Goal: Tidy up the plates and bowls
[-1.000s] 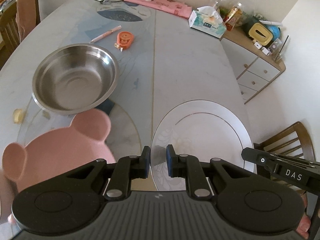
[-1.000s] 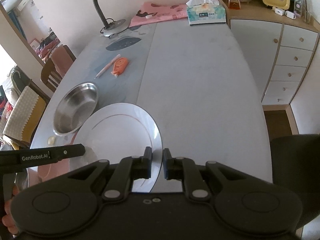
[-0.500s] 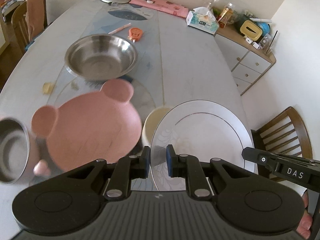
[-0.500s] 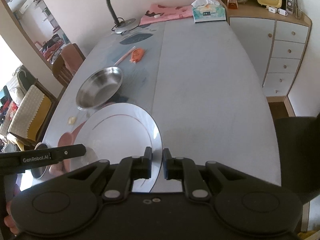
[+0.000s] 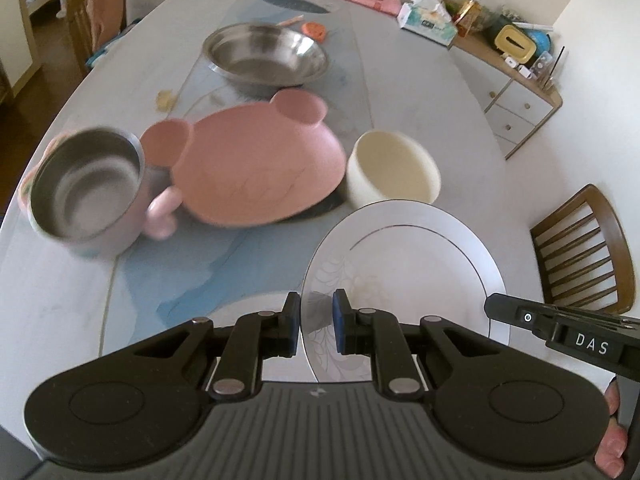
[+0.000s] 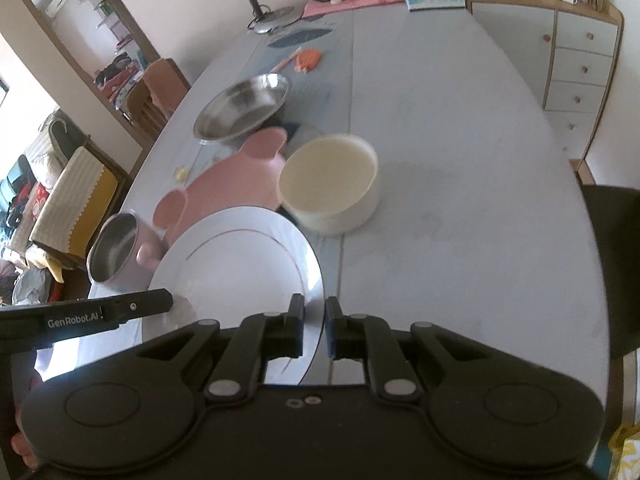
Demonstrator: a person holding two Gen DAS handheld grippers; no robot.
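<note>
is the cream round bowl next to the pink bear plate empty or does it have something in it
Empty. The cream round bowl stands upright on the table, and the right wrist view looks down onto a bare, pale inner floor.

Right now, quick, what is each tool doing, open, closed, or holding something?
Left tool: closed on the white plate, gripping its left rim.
Right tool: closed on the same white plate, gripping its right rim.

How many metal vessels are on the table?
2. The wide steel bowl stands far up the table; the steel-lined pink cup stands near its left edge. Others could be hidden.
</note>
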